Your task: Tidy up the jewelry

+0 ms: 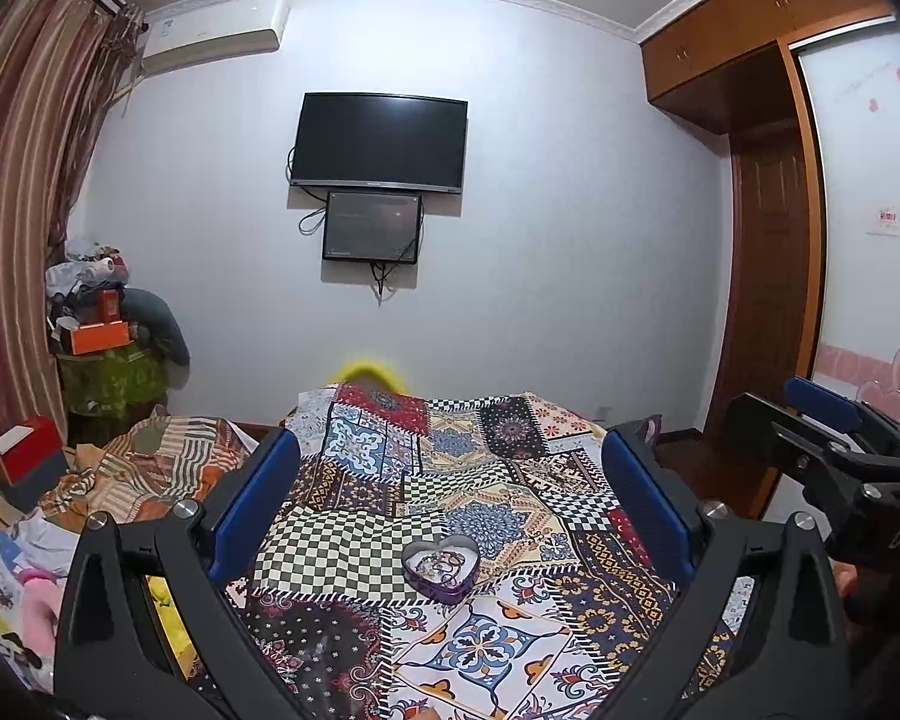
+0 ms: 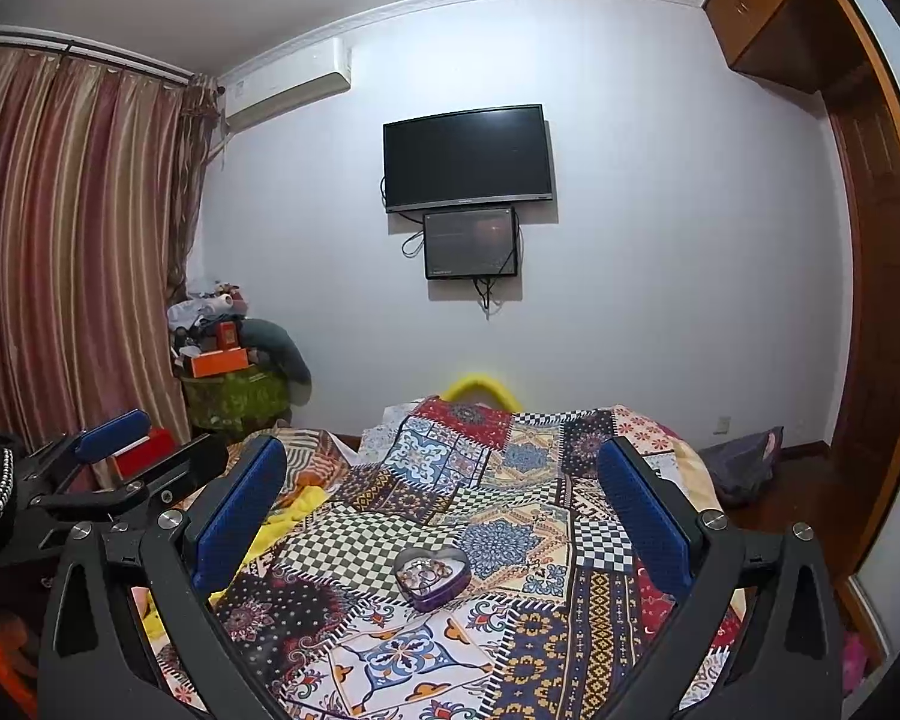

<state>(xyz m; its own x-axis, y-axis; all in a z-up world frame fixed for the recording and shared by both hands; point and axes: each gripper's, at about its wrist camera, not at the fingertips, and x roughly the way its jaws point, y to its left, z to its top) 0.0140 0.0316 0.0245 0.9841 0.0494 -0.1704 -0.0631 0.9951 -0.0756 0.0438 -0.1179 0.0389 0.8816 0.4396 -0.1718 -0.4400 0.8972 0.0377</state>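
Note:
A purple heart-shaped tin (image 1: 441,567) (image 2: 431,576) lies open on the patchwork bedspread (image 1: 486,648) (image 2: 390,660). Several rings and thin chains lie tangled inside it. My left gripper (image 1: 450,492) is raised above the bed, open wide, with the tin in view between its blue pads and nothing held. My right gripper (image 2: 444,498) hovers the same way, open and empty, with the tin just below its midline. Each gripper shows in the other's view: the right gripper (image 1: 834,420) at the right edge and the left gripper (image 2: 114,438) at the left edge.
A pile of folded cloth (image 1: 150,468) and a red box (image 1: 30,456) lie left of the bed. A cluttered stand with an orange box (image 2: 219,363) sits by the striped curtain (image 2: 72,240). A wooden wardrobe (image 1: 768,240) and door stand on the right. A TV (image 2: 468,159) hangs on the far wall.

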